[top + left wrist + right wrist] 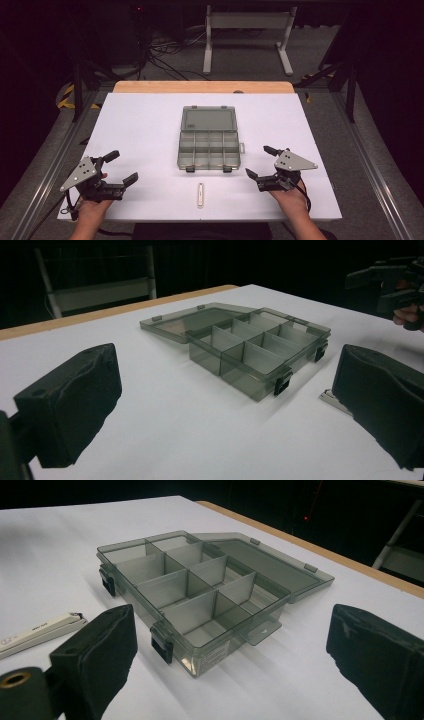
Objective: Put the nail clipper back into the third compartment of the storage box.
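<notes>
Grey compartment box (208,149) mid-table, lid flat open behind. White stick (200,195) just before it. Left gripper (114,169) and right gripper (260,161) flanking, well apart — jaws spread, nothing between.
</notes>
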Demonstrator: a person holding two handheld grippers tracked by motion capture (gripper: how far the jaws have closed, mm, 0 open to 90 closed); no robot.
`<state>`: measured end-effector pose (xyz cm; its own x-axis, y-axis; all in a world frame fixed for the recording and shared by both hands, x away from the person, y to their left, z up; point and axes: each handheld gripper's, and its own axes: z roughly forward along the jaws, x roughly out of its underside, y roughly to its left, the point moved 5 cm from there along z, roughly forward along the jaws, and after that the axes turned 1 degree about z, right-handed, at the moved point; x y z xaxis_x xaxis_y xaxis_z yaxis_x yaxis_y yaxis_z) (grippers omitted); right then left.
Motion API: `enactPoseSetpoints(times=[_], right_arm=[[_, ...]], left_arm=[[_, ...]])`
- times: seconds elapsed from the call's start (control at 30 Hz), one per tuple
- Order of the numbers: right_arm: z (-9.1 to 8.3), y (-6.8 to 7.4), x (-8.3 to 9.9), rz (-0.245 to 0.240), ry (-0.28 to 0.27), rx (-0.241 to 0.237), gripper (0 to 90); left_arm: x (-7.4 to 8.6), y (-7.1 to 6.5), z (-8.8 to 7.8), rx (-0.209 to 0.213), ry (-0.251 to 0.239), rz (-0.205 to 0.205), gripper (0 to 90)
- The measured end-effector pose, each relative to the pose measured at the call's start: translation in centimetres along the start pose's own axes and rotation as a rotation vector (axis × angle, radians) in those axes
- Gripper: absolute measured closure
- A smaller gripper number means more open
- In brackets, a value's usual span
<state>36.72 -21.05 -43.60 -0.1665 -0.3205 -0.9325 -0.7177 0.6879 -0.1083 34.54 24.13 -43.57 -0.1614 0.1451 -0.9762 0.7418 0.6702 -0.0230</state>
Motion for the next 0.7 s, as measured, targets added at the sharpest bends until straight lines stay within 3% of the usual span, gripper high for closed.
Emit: enactPoseSetpoints(times=[0.2, 0.27, 0.7], right_arm=[[-0.13, 0.0, -0.12, 0.011, -0.012, -0.013, 6.8], [-0.05, -0.05, -0.13, 0.016, -0.012, -0.017, 6.8], [0.1, 0.21, -0.18, 0.015, -0.002, -0.024, 6.9]], left_arm=[[0.09, -0.12, 0.08, -0.018, 0.023, 0.038, 1.1], [0.0, -0.16, 0.08, -0.019, 0.006, 0.036, 1.2], [0.01, -0.08, -0.06, -0.018, 0.015, 0.037, 1.1]])
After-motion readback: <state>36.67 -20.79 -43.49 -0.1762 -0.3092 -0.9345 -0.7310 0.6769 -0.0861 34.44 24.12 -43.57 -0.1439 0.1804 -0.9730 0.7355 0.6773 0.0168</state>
